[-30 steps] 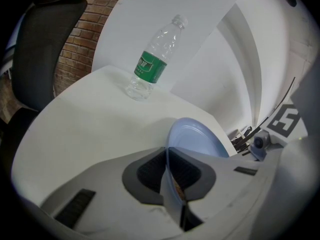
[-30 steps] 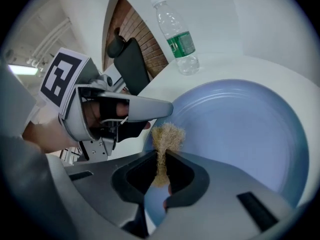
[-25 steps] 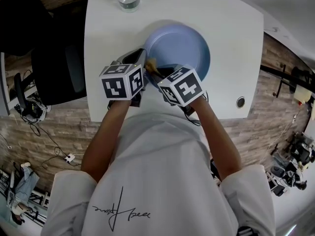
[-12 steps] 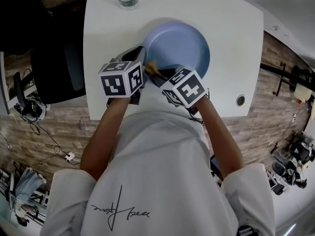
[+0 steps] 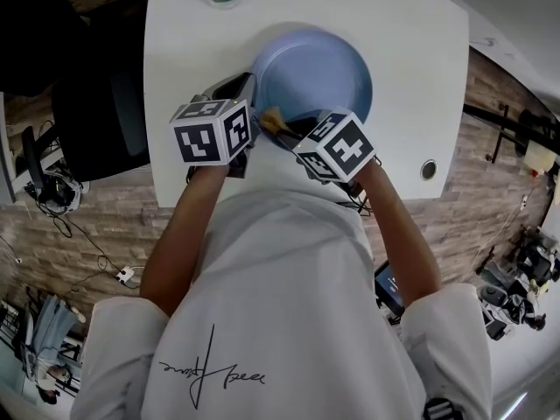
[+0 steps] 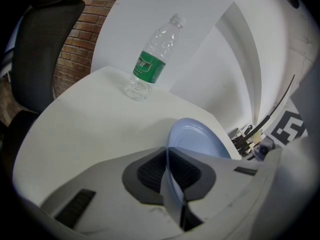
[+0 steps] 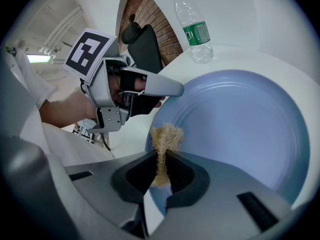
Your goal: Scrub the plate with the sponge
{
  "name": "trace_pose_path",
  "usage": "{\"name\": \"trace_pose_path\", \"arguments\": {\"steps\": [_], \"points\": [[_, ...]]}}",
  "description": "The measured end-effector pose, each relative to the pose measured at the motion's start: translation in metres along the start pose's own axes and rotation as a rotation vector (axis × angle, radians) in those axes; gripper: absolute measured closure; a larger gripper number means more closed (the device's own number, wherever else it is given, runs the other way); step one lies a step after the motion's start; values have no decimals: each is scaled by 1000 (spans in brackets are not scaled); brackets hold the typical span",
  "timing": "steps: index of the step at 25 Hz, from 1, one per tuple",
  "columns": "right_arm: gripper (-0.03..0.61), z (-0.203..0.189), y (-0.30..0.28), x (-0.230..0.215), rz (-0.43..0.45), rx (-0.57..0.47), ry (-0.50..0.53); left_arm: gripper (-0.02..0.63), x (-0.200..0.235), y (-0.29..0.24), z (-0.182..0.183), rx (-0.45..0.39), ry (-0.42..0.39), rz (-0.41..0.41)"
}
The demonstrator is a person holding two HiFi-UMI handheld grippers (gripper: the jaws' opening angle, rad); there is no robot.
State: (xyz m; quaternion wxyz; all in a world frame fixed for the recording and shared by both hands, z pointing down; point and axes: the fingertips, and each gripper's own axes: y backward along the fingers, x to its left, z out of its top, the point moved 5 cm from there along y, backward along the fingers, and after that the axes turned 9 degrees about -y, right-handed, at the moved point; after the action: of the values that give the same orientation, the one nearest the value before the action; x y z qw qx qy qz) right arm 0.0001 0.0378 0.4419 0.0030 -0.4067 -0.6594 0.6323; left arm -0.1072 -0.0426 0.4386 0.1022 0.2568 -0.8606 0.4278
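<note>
Left tool (image 6: 167,156) clamped on the plate's rim

The tool's dark pads are pressed together on the near edge of the light blue plate (image 6: 197,139), which stretches away to the right over the white counter (image 6: 90,119). Farther off, a clear water bottle (image 6: 152,59) with a green label stands upright on the counter. A black chair (image 6: 42,49) and a brick wall (image 6: 80,39) lie to the left; a marker cube (image 6: 291,128) with dark cables shows at the right edge.

Bright, even indoor light nearly washes out the white worktop (image 5: 411,77); the plate (image 5: 319,68) casts only a soft shadow. Every view bulges like a fisheye, with dark corners in both gripper views. A ceiling light (image 7: 40,58) glows.
</note>
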Motion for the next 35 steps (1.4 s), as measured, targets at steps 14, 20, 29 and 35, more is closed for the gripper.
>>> {"name": "trace_pose_path", "arguments": {"steps": [14, 20, 29, 35], "points": [[538, -12, 4, -8, 19, 31, -34, 598, 0, -2, 0, 0, 1, 4], [538, -15, 7, -9, 21, 55, -31, 598, 1, -1, 1, 2, -1, 4], [538, -26, 15, -18, 12, 82, -37, 598, 0, -2, 1, 3, -8, 7], [538, -29, 17, -22, 22, 88, -53, 598, 0, -2, 0, 4, -10, 6]]}}
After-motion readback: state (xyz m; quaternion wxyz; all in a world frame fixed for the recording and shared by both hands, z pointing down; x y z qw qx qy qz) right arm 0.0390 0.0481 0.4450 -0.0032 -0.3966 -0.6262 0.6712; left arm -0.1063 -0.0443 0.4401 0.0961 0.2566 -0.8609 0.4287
